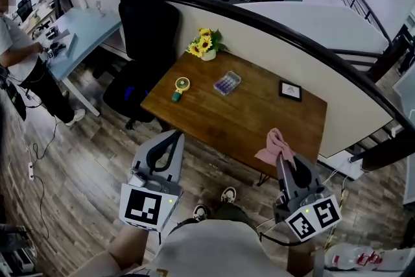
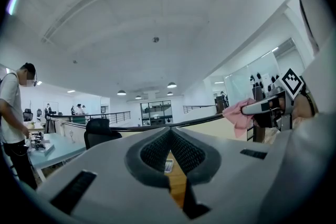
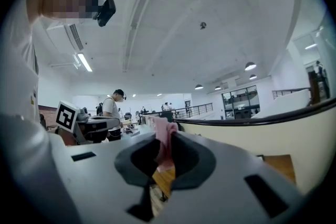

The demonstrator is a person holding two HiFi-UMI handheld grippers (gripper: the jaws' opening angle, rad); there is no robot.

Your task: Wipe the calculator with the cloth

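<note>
Before desk [image 1: 253, 115]: right gripper [image 1: 283, 156] clamps cloth [image 1: 275, 143]; left gripper [image 1: 174, 136] seemingly closed, empty.

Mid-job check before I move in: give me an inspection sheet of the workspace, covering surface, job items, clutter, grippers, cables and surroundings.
Surface: wooden table, near half bare.
Job's things: calculator lies flat toward the far side; pink cloth is held over the near edge, well apart from it.
Clutter: small fan left of the calculator, sunflowers at the far edge, small frame to the right; none touch the calculator.
Grippers: left gripper jaws together, empty; right gripper clamped on the cloth.
Cables: white cable on the floor at the left.
Surroundings: black chair at the table's left end; person at another desk.
</note>
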